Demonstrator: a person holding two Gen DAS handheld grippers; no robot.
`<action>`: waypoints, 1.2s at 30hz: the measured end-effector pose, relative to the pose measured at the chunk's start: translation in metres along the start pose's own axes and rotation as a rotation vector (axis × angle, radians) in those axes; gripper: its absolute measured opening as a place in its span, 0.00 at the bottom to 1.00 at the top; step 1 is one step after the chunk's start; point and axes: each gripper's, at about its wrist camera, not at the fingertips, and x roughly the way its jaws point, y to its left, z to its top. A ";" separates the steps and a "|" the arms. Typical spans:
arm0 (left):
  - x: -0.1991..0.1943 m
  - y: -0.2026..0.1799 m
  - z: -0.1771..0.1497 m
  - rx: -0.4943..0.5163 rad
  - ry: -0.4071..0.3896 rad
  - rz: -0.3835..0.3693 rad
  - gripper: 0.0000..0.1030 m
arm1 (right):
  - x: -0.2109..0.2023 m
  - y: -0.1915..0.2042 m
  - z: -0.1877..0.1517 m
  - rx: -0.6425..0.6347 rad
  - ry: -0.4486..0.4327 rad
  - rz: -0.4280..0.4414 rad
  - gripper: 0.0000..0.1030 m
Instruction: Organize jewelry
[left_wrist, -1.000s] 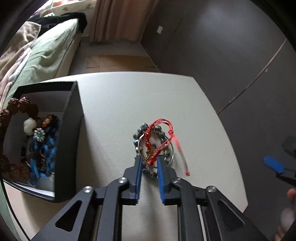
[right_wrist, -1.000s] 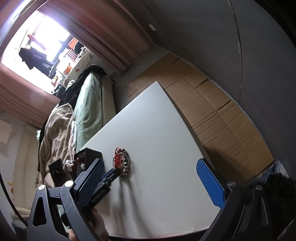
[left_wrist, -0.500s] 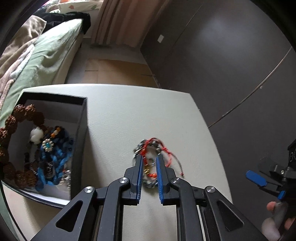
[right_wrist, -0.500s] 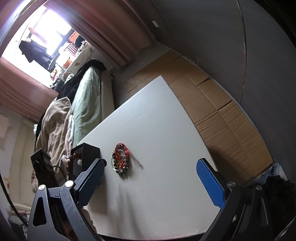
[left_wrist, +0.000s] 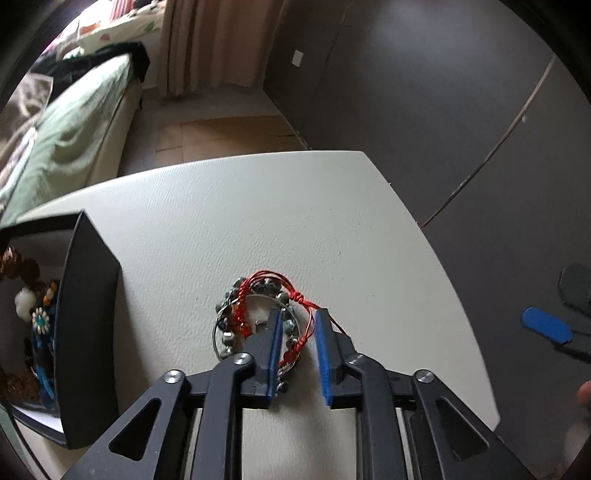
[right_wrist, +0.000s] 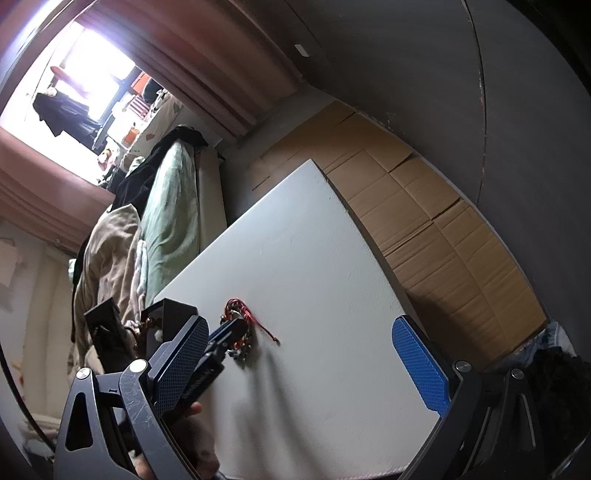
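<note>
A small heap of jewelry lies on the white table (left_wrist: 258, 206): a red cord bracelet (left_wrist: 275, 286), a grey bead bracelet (left_wrist: 229, 299) and a thin silver bangle (left_wrist: 216, 339). My left gripper (left_wrist: 298, 314) points down onto the heap's right side. Its jaws are opening, with strands of the red cord and beads between the blue pads, which stand clear of them. In the right wrist view the same heap (right_wrist: 240, 325) shows beside the left gripper (right_wrist: 225, 332). My right gripper (right_wrist: 300, 322) hovers wide open above the table's near side, holding nothing.
A black open box (left_wrist: 86, 314) stands at the left with blue cord, brown beads and other jewelry inside. It also shows behind the left gripper as a black box (right_wrist: 173, 310). Beyond the table are a bed, cardboard floor and a dark wall.
The left gripper's jaws have spread apart after being shut on the heap's near edge. The gripper has shifted toward the heap's right side. The right gripper has stayed put.
</note>
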 end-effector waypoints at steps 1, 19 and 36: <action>0.000 -0.002 0.000 0.013 -0.008 0.013 0.40 | 0.000 0.000 0.000 0.000 0.000 0.000 0.98; 0.000 -0.004 0.003 0.083 -0.041 0.121 0.09 | 0.004 0.001 0.007 0.004 0.012 0.004 0.98; -0.034 0.049 -0.009 -0.211 0.024 -0.178 0.09 | 0.019 0.021 -0.013 -0.065 0.064 -0.010 0.98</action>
